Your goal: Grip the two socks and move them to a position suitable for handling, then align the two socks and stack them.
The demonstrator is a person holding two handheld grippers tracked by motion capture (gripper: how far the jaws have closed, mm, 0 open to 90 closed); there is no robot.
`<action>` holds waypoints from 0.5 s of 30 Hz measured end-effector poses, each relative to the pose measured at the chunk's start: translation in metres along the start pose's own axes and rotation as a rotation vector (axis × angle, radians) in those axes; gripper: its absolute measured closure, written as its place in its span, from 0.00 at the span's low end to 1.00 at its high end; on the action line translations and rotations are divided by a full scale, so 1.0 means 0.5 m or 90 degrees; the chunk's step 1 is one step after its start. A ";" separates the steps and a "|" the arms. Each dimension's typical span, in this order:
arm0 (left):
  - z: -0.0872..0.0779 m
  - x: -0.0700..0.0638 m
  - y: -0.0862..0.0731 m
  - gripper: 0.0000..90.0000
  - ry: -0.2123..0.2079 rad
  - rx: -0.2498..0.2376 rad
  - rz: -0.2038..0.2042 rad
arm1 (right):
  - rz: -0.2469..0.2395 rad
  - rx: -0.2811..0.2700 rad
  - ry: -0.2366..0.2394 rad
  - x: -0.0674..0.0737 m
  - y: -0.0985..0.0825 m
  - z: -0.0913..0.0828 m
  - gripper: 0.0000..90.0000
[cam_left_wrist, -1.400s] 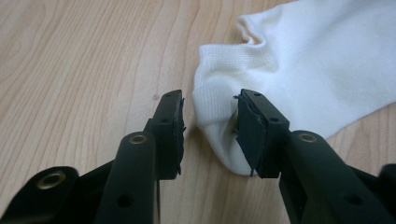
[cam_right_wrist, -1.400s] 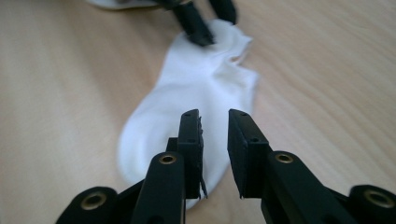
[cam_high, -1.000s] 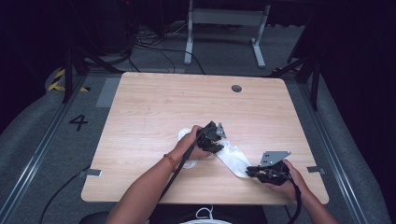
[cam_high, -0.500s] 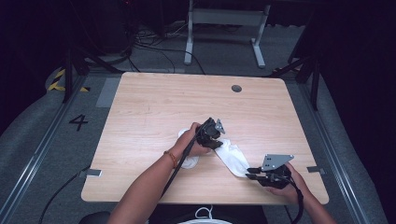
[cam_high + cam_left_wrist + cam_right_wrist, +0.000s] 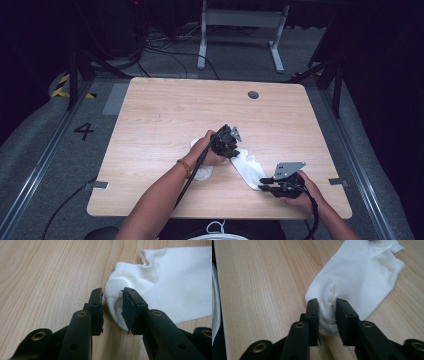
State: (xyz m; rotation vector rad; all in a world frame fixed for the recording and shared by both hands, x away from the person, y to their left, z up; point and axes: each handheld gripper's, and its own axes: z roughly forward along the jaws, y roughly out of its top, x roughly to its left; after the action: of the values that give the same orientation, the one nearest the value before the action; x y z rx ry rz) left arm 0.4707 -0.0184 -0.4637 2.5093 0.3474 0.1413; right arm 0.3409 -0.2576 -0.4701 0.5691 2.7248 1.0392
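Note:
A white ankle sock [image 5: 250, 167] lies stretched on the wooden table [image 5: 165, 115], near its front edge. My left gripper [image 5: 238, 150] is at the sock's upper end. In the left gripper view the sock's rounded heel edge [image 5: 113, 300] fills the gap of that gripper [image 5: 112, 311], whose jaws have just been closing onto it. My right gripper [image 5: 263, 184] is at the lower end. In the right gripper view that gripper [image 5: 327, 315] pinches the toe end of the sock [image 5: 357, 277], which wrinkles there; its jaws have just been closing too.
More white cloth [image 5: 204, 173] lies under the left hand and forearm. A round grommet [image 5: 253, 94] sits at the table's far side. A white rim [image 5: 220, 232] shows below the front edge. Metal frame legs [image 5: 202, 45] stand on the floor beyond the table.
Both hands have stayed almost in place at the sock's two ends. The left gripper has shifted slightly away from the front edge. The sock lies where it was.

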 end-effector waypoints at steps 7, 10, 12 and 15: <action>0.005 -0.002 0.010 0.96 -0.016 0.008 0.003 | -0.002 0.005 -0.002 0.003 0.003 0.000 0.94; 0.004 -0.002 0.011 0.96 -0.016 0.012 0.001 | -0.006 0.006 -0.005 0.007 0.004 -0.001 0.95; 0.004 -0.002 0.011 0.96 -0.016 0.013 0.002 | -0.009 0.002 -0.006 0.009 0.005 -0.004 0.95; 0.004 0.000 0.013 0.97 -0.019 0.013 0.004 | -0.011 -0.007 -0.005 0.012 0.010 -0.008 0.95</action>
State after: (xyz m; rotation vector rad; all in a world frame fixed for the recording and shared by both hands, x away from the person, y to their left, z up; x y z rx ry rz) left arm 0.4722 -0.0246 -0.4615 2.5298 0.3305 0.1024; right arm 0.3358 -0.2539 -0.4640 0.5464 2.7111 1.0452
